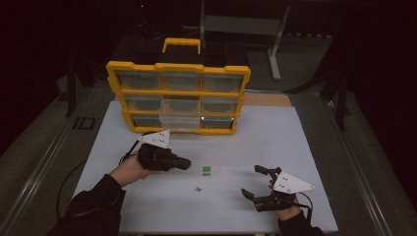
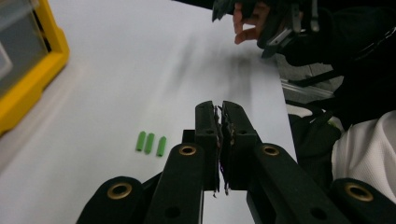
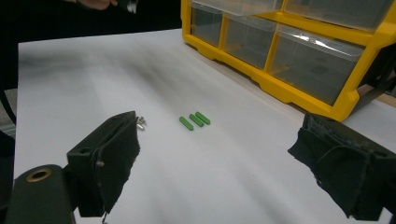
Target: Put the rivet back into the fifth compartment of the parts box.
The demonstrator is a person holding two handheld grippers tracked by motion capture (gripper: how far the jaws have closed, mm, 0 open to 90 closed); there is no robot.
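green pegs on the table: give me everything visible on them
Three small green cylindrical pegs, plastic-looking, matte, uniform colour. They lie flat on the white tabletop, side by side and parallel, close together; whether they touch each other is unclear. They sit in front of the yellow plastic organiser with clear drawers, between the left tongs, shut, and the right tongs, open. Nothing grips or touches them. A small metallic bit lies nearby.
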